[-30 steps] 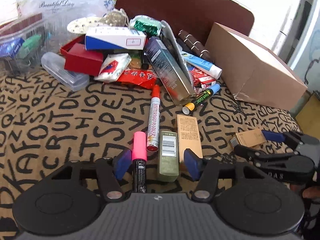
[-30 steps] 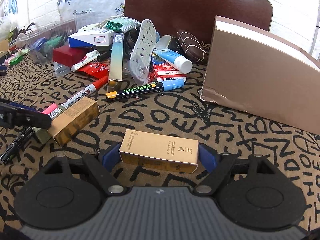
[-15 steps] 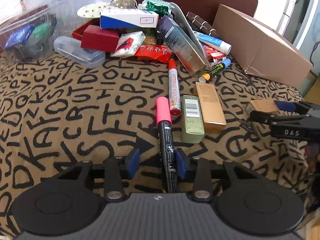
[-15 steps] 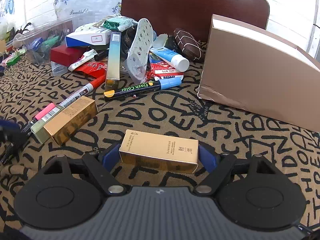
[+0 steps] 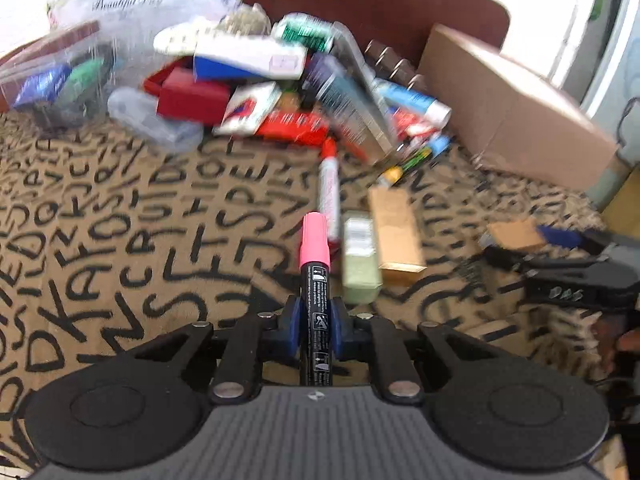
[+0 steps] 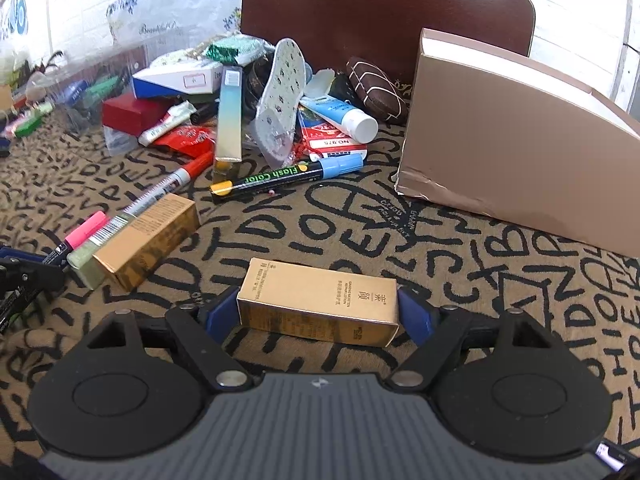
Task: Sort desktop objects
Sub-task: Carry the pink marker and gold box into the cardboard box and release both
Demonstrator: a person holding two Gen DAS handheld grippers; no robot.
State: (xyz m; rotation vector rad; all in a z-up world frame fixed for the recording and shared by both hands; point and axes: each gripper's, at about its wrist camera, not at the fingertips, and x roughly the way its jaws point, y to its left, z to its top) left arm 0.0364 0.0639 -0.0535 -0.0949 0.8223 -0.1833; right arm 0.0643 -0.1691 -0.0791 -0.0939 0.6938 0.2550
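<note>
Lettered cloth (image 5: 120,216) — pink-capped marker (image 5: 315,280) lengthwise, cap away from left tool (image 5: 315,322)

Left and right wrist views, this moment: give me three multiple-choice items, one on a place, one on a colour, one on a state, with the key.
1. What lies between the right gripper's fingers?
A. a gold box
B. a blue tube
C. a red case

2. What colour is the cap of the marker in the left gripper?
A. green
B. pink
C. white

3. How do the left gripper's jaws stand?
A. wide apart, nothing between them
B. closing on the marker's black barrel
C. around a box

Key: 1 A, the gold box lies crosswise between the blue pads. 2 B, the cap shows pink in both views. 3 B, the pads flank the barrel closely.
</note>
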